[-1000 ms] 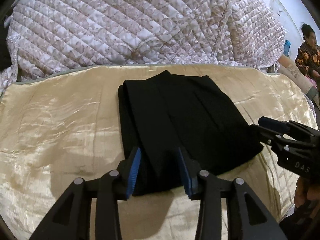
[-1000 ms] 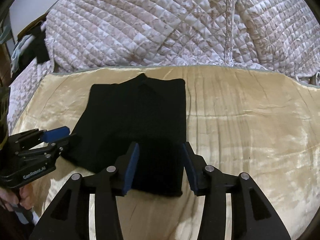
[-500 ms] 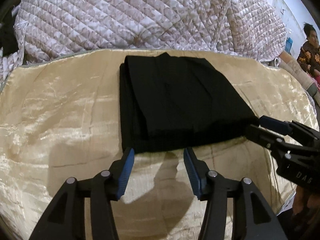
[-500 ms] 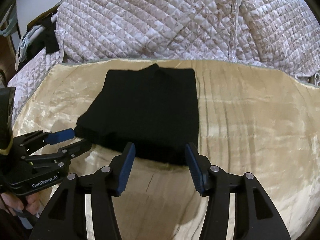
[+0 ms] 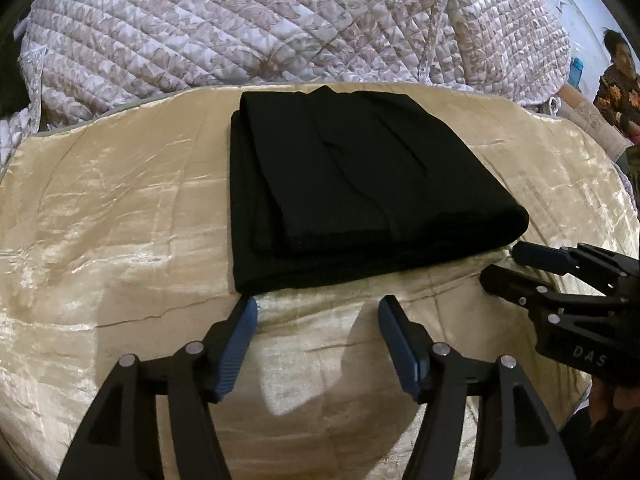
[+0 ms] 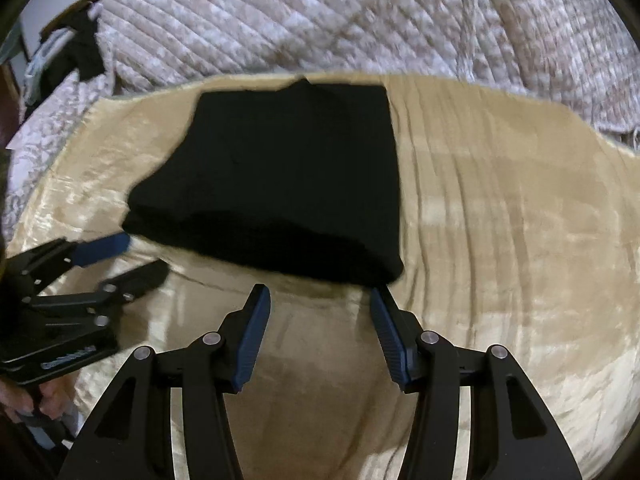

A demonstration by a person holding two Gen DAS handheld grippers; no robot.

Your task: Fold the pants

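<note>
Jaws of both grippers, left [image 5: 318, 306] and right [image 6: 320, 294], apart, just opened, empty; folded pants [image 5: 360, 184] at twelve o'clock on bedspread [image 5: 120, 220].

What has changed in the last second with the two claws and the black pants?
Both claws let go of the near edge of the black pants and drew back. The left claw has just been opening; the right claw opened a little too. Nothing is between the jaws of either now. The pants stayed folded on the golden cover, before the quilt.
</note>
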